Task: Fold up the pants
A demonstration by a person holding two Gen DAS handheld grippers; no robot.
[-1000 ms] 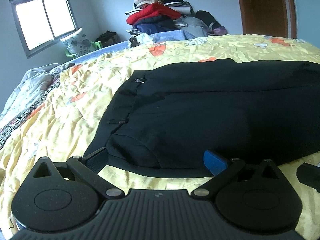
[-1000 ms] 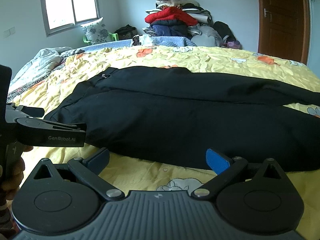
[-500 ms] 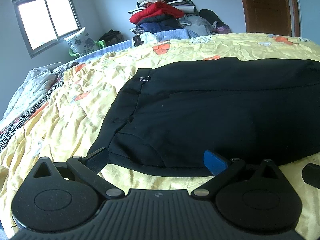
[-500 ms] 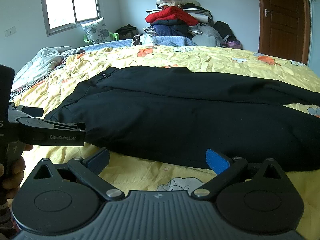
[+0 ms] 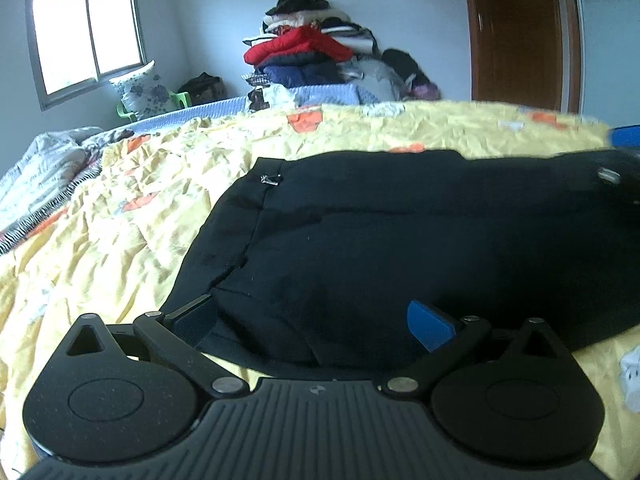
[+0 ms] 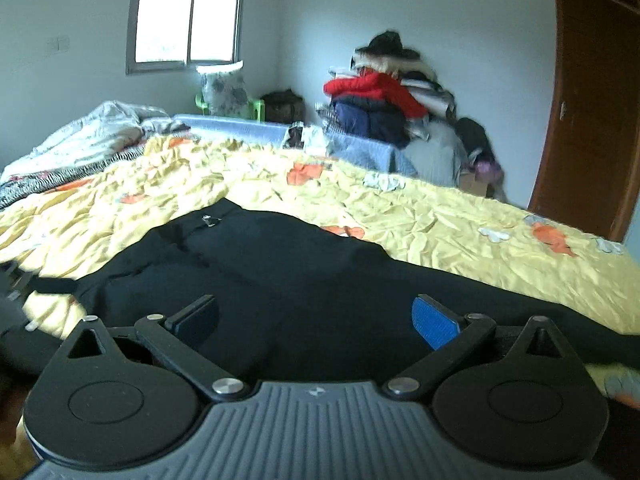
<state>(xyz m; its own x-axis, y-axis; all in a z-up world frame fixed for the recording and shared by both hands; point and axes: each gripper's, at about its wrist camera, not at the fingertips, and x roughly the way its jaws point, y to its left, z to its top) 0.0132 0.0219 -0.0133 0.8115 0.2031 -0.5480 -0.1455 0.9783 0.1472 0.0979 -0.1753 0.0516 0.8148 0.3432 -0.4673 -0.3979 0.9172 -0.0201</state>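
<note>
On the bed with the crumpled yellow quilted bedspread (image 5: 132, 240), a pair of black fabric pants (image 5: 400, 240) lies spread flat, the waistband end with its small metal clasp (image 5: 270, 179) toward the window side, the legs running off to the right of the left wrist view.

Left claw (image 5: 312, 320): wide open, holding nothing. Its dark and blue pads sit over the near hem of the garment at the waist end; whether they touch the cloth cannot be told.

Right claw (image 6: 314, 318): also spread wide and empty, poised low above the middle of the pants (image 6: 320, 280), further along the legs. This view is somewhat blurred.

Beyond the bed, a heap of mixed clothing topped by a red jacket (image 6: 376, 88) stands against the wall, clear of the work.

Assessment: no fold appears to have been made; the garment lies at full length. The step in hand looks to be the approach for a first grip. The next move probably calls for both claws to descend onto the near edge, close on the fabric through both layers, and lift together so the cloth carries over evenly. Thin, limp cloth may slip or bunch if only one layer is caught.
</note>
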